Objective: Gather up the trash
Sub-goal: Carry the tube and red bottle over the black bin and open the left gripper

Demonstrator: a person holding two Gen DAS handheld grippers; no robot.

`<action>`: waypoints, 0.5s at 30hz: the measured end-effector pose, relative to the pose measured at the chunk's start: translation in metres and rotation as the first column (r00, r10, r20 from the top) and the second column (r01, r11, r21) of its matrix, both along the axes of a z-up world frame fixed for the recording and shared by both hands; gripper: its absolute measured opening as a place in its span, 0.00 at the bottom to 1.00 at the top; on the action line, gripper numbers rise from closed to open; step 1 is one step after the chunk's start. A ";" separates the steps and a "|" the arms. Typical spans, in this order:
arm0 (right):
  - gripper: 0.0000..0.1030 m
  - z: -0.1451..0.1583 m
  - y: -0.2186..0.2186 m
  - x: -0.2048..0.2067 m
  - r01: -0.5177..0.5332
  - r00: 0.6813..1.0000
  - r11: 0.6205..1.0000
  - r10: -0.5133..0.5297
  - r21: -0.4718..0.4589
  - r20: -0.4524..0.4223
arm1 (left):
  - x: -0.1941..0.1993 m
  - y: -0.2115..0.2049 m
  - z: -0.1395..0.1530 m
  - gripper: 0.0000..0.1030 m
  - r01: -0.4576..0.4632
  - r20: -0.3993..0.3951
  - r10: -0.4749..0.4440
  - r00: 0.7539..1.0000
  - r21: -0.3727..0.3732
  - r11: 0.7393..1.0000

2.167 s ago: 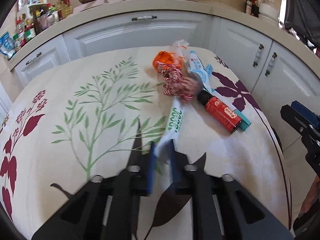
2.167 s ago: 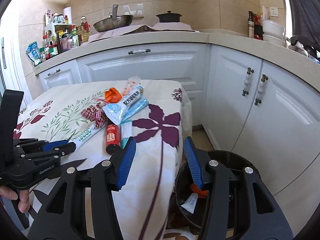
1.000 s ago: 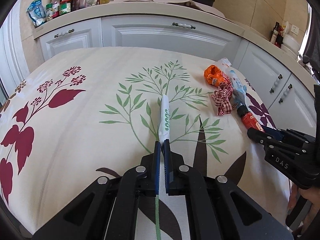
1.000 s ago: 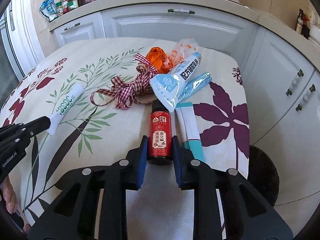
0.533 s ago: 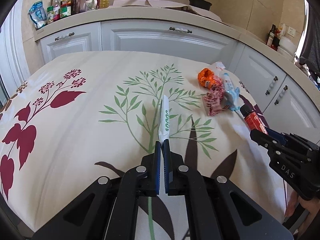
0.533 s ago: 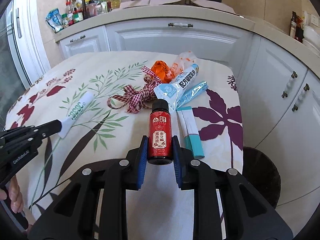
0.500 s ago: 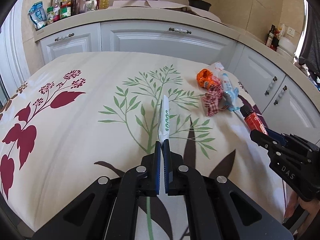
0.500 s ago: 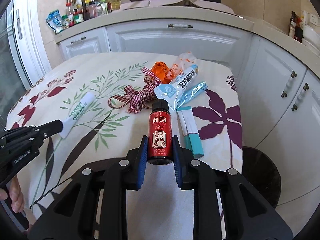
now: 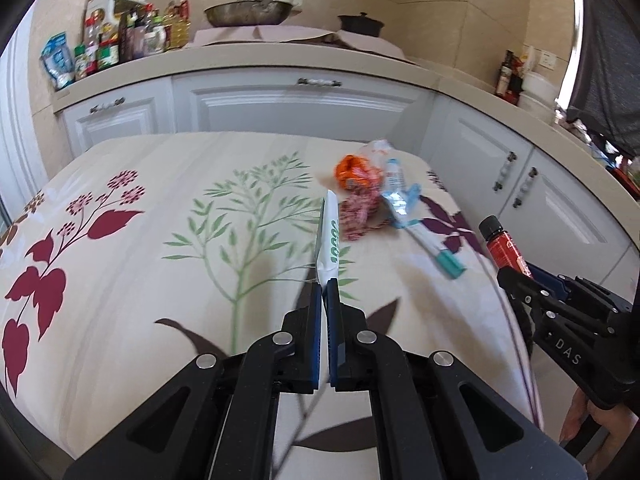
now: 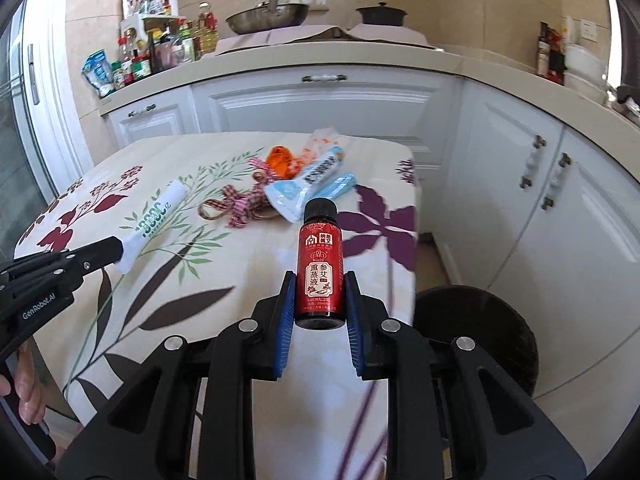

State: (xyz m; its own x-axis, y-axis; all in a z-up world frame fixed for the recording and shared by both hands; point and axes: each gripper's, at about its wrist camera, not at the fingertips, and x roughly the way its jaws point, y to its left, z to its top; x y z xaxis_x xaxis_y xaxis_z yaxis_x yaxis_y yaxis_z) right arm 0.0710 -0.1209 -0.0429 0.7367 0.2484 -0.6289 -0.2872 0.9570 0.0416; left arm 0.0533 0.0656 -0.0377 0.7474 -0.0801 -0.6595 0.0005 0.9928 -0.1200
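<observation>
I've got my left gripper (image 9: pixel 324 300) pinched on the white tube (image 9: pixel 330 236), lifted above the table (image 9: pixel 120 280). My right gripper (image 10: pixel 319 312) clamps the red bottle (image 10: pixel 320 264) by its base, beside the table and close to the black bin (image 10: pixel 480 332), so I can drop both.

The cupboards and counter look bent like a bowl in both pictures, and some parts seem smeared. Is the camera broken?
No: both wrist views use fisheye lenses, which curve the straight counter and darken the corners. In the left wrist view the trash pile is motion-blurred; in the right wrist view the red bottle label is sharp, and daylight throws soft shadows on the tablecloth.
</observation>
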 end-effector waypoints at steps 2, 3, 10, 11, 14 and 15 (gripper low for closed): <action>0.22 0.002 -0.009 -0.005 0.021 1.000 1.000 -0.021 0.002 0.010 | -0.001 -0.012 0.002 0.03 0.026 0.006 -0.026 1.000 0.003 1.000; 0.22 0.003 -0.013 -0.007 0.032 0.999 0.999 -0.032 0.003 0.015 | -0.001 -0.018 0.003 0.03 0.039 0.010 -0.039 0.999 0.005 0.999; 0.22 0.008 -0.058 -0.020 0.126 0.991 0.992 -0.127 0.022 0.052 | 0.000 -0.064 0.011 0.03 0.133 0.037 -0.134 0.990 0.016 0.991; 0.22 0.009 -0.063 -0.022 0.136 0.989 0.990 -0.138 0.025 0.054 | 0.000 -0.070 0.012 0.03 0.145 0.041 -0.146 0.988 0.018 0.989; 0.22 0.009 -0.085 -0.028 0.183 0.980 0.982 -0.186 0.040 0.070 | 0.001 -0.094 0.013 0.03 0.193 0.052 -0.194 0.980 0.026 0.981; 0.22 0.010 -0.091 -0.029 0.196 0.977 0.980 -0.199 0.044 0.074 | 0.000 -0.099 0.014 0.03 0.205 0.055 -0.206 0.977 0.027 0.978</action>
